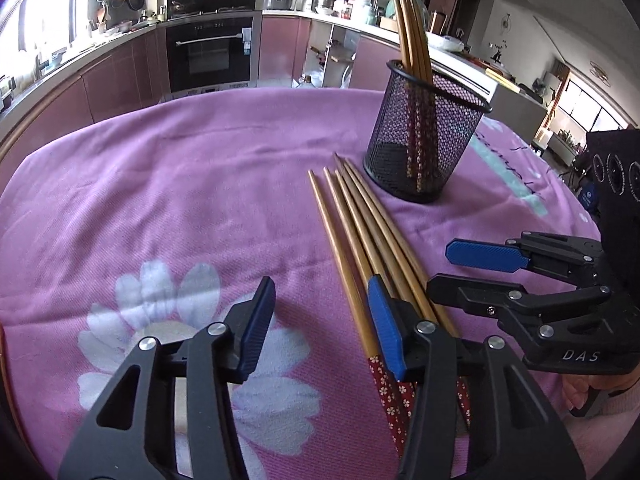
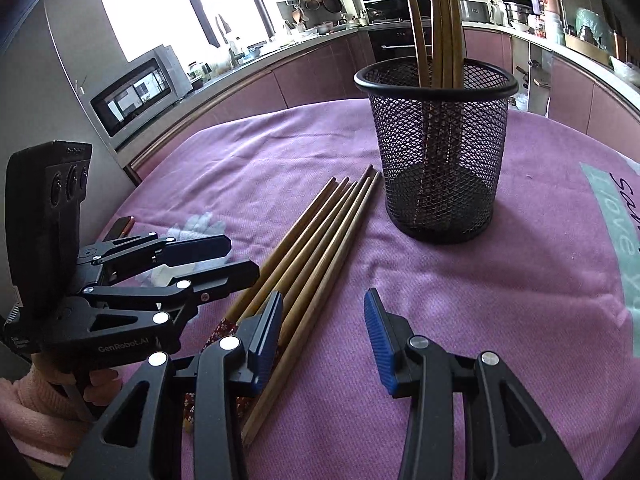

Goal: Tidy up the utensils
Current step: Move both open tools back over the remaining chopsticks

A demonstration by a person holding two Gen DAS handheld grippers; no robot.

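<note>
While the left gripper (image 1: 320, 328) hung agape left of the mesh cup (image 1: 426, 136), loose chopsticks (image 1: 360, 232) lay on the cloth (image 1: 160, 184) just before that cup, more stood inside it, and the right gripper (image 2: 320, 340) gaped empty nearby.

Both grippers: black frames, blue ribbed pads.
Left gripper (image 1: 322, 326) and right gripper (image 2: 324, 340): silver rivets, white lettering "GenRobot.AI" and "DAS"; pink sleeve (image 2: 24, 404), bare skin.

Surface (image 1: 160, 184) draped in pink flowered cloth (image 1: 224, 220). Resting directly on cloth: upright black mesh holder (image 1: 428, 136), loose chopsticks (image 1: 360, 232) side by side just beside it, tips toward holder.
</note>
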